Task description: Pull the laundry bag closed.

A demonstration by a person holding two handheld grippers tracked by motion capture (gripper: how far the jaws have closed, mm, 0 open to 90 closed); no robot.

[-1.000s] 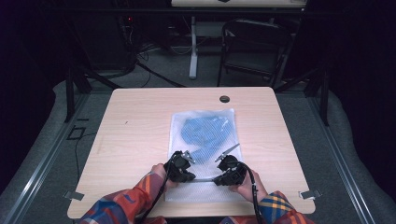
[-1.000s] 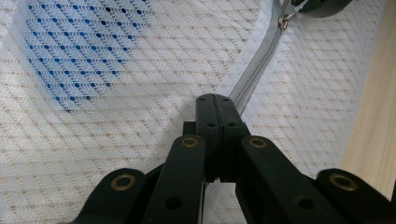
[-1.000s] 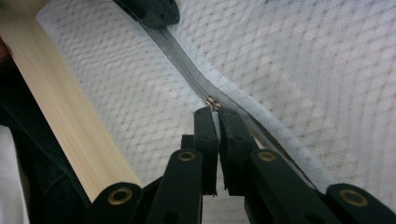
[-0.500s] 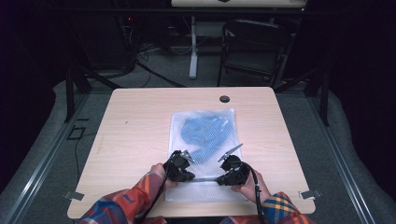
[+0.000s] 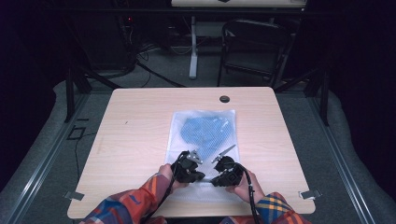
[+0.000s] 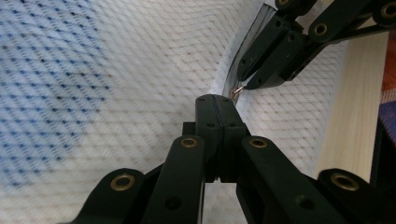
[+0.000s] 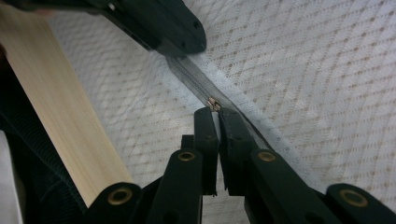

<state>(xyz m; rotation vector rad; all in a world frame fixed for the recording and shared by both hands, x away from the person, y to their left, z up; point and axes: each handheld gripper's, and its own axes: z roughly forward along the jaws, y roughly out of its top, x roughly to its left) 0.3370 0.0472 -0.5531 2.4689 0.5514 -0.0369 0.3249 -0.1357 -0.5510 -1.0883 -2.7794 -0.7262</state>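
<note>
A white mesh bag (image 5: 204,122) with a blue cloth (image 5: 205,130) inside lies flat in the middle of the wooden table (image 5: 135,140). Both grippers meet at its near end, over the zipper (image 7: 196,79). My left gripper (image 5: 201,176) (image 6: 217,100) is shut, its tips pinching a raised fold of the mesh bag (image 6: 140,70) beside the zipper. My right gripper (image 5: 214,179) (image 7: 214,109) faces it tip to tip and is shut on the small metal zipper pull (image 7: 214,102) (image 6: 237,91). Hands in plaid sleeves hold both.
A round cable hole (image 5: 224,99) sits at the table's far edge. The table's near edge (image 7: 60,107) runs close behind the grippers. A dark chair (image 5: 252,46) and a desk leg (image 5: 192,51) stand on the floor beyond the table.
</note>
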